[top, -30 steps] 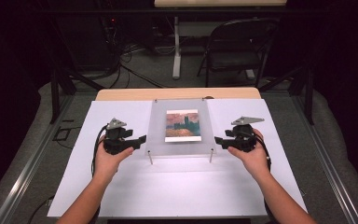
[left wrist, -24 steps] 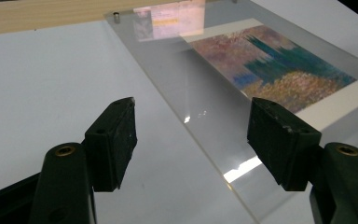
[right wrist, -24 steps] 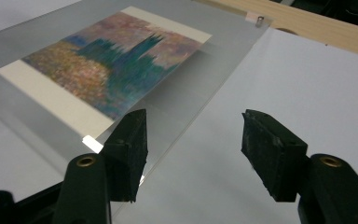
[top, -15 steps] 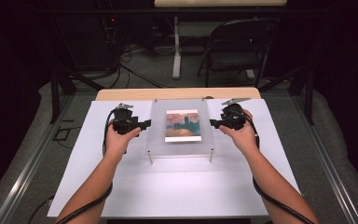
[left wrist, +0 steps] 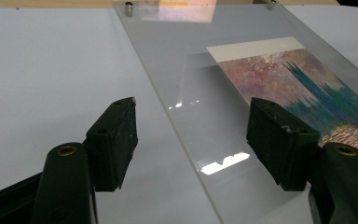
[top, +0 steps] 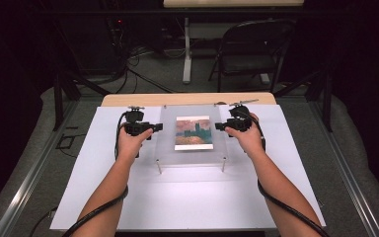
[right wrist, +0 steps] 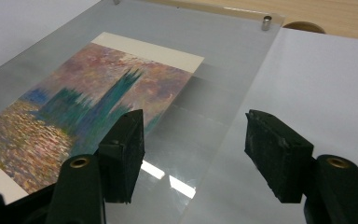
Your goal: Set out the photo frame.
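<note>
Now, with both the left gripper (top: 154, 127) and right gripper (top: 220, 126) spread apart, straddling the clear frame's (top: 167, 148) left and right edges, close evenly, clamping each edge squarely

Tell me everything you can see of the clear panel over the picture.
The clear panel looks like glossy acrylic, rectangular, lying flat and raised on small metal standoffs at its corners above the white table. A print of blue towers under a pink sky shows through it. Nothing grips it; both tools flank its side edges.
</note>
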`<state>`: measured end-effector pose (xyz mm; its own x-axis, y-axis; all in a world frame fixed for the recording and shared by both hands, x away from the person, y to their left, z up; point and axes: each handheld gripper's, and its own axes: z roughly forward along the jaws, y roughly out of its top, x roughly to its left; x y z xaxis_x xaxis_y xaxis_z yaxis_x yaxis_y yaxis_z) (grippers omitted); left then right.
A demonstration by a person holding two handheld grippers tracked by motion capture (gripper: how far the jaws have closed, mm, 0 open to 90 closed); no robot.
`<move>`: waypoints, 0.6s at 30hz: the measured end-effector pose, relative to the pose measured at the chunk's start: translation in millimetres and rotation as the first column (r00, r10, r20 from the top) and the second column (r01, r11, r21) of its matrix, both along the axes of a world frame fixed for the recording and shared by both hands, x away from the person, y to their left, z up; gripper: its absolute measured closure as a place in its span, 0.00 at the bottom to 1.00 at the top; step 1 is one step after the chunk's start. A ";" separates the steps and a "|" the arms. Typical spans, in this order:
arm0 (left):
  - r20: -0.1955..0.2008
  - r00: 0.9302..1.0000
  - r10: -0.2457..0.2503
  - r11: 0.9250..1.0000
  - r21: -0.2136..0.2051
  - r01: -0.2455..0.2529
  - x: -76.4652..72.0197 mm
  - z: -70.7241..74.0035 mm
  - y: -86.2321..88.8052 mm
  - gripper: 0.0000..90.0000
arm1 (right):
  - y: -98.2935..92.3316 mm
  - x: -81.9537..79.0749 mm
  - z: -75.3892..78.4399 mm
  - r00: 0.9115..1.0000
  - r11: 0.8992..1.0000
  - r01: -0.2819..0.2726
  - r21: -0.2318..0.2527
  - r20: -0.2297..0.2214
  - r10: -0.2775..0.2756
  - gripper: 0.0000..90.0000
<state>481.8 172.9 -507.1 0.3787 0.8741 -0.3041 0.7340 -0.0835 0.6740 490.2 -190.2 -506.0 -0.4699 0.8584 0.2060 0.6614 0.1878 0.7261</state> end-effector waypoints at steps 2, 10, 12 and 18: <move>-0.014 1.000 -0.010 1.000 -0.008 0.010 1.3 -1.4 -4.7 0.38 | 2.1 1.5 -0.7 1.000 1.000 -0.006 0.002 -0.009 0.006 0.41; -0.069 0.997 -0.043 0.999 -0.008 0.043 4.9 -10.0 -18.8 0.38 | 6.8 5.3 -7.8 0.998 1.000 -0.018 0.015 -0.068 0.019 0.40; -0.075 0.996 -0.044 0.999 -0.016 0.043 5.5 -12.9 -21.0 0.38 | 7.0 5.3 -10.1 0.996 1.000 -0.019 0.022 -0.083 0.021 0.40; -0.098 0.994 -0.040 0.999 -0.008 0.039 6.9 -18.8 -22.0 0.36 | 5.7 6.9 -16.9 0.992 0.999 -0.014 0.042 -0.121 0.019 0.40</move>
